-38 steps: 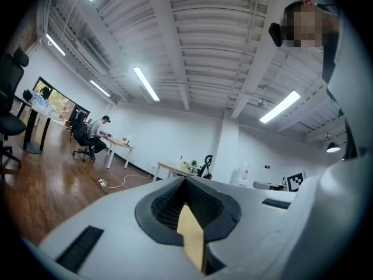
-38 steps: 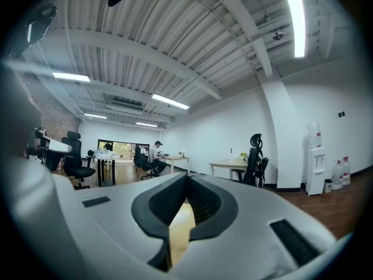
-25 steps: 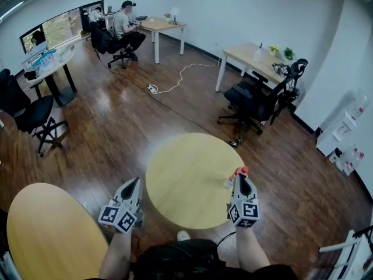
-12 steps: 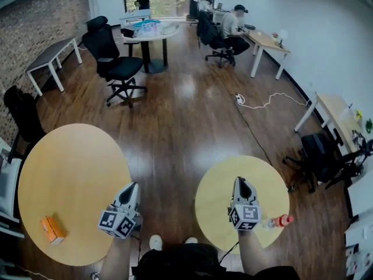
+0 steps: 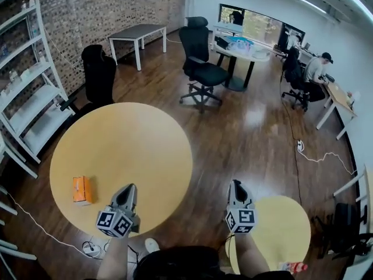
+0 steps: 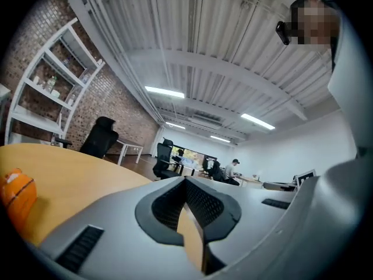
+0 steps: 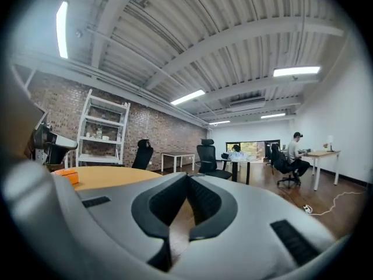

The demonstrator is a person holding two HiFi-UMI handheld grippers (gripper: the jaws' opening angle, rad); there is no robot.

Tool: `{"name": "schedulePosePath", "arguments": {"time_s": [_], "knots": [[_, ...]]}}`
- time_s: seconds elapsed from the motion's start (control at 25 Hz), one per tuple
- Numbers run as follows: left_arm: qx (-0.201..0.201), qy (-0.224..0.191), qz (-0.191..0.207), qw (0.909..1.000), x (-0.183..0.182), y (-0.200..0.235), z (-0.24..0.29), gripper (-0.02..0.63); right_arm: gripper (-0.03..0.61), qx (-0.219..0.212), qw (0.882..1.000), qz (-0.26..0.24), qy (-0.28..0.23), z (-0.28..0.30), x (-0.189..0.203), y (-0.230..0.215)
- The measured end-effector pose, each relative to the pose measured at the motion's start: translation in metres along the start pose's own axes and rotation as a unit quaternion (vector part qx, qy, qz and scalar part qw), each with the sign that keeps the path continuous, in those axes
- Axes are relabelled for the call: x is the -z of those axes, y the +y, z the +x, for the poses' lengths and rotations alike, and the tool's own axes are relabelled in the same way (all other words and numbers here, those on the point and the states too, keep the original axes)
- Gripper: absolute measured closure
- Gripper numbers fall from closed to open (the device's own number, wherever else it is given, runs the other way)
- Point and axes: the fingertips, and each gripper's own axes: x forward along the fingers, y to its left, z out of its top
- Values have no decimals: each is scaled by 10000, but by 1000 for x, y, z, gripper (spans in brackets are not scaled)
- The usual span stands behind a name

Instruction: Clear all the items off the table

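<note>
A small orange box (image 5: 81, 189) lies near the left front edge of a large round yellow table (image 5: 122, 150). My left gripper (image 5: 129, 189) hovers over that table's near edge, just right of the box, shut and empty. My right gripper (image 5: 235, 184) hangs over the wooden floor between the two tables, also shut with nothing in it. A clear bottle with a red cap (image 5: 293, 267) lies on the smaller round table (image 5: 280, 223) at the lower right. The left gripper view shows the orange box (image 6: 14, 194) at far left on the table. In the right gripper view the box (image 7: 67, 175) sits far left.
White shelving (image 5: 26, 98) stands against the brick wall at left. Two black office chairs (image 5: 201, 63) (image 5: 99, 77) stand behind the big table. A power strip with its cable (image 5: 90, 248) lies on the floor by my feet. A person (image 5: 317, 69) sits at a far desk.
The head view has swung left: the big table with the orange box now fills the front, and the small table with the bottle has slid to the lower right. Both grippers stay shut.
</note>
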Motion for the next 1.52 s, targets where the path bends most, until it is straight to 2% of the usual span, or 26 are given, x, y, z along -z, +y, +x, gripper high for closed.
{"name": "schedulePosePath", "arguments": {"time_s": [0.24, 0.4, 0.56, 0.68, 0.84, 1.04, 1.08, 1.16, 1.24, 1.36, 1.52], "knots": [[-395, -237, 230, 9987, -32, 65, -24, 614, 574, -558, 9982, 73, -188, 59, -24, 82], [-872, -539, 438, 9938, -62, 115, -70, 614, 574, -1361, 9904, -49, -221, 103, -28, 173], [-1547, -633, 752, 9831, -87, 158, -116, 614, 574, -2266, 9737, -77, -201, 128, -33, 259], [-1826, -725, 839, 9769, -100, 170, -143, 614, 574, -2841, 9585, -192, -141, 142, -33, 310], [-2264, -664, 995, 9667, -104, 180, -173, 614, 574, -3388, 9404, -284, -73, 150, -31, 362], [-2668, -540, 877, 9582, -92, 206, -193, 613, 574, -3978, 9173, -81, 136, 137, -20, 406], [-2743, -474, 847, 9567, -87, 211, -193, 599, 574, -4074, 9129, -14, 232, 135, -16, 410], [-2805, -288, 735, 9566, -77, 221, -188, 525, 574, -4168, 9082, 38, 376, 134, -10, 414], [-2832, -91, 713, 9564, -69, 235, -180, 457, 574, -4179, 9073, 51, 466, 136, -5, 418], [-2986, 261, 780, 9508, -49, 265, -168, 366, 574, -4187, 9062, 115, 587, 139, 8, 421], [-3204, 1072, 232, 9409, -4, 321, -153, 131, 574, -4026, 9106, 265, 896, 144, 28, 422]]}}
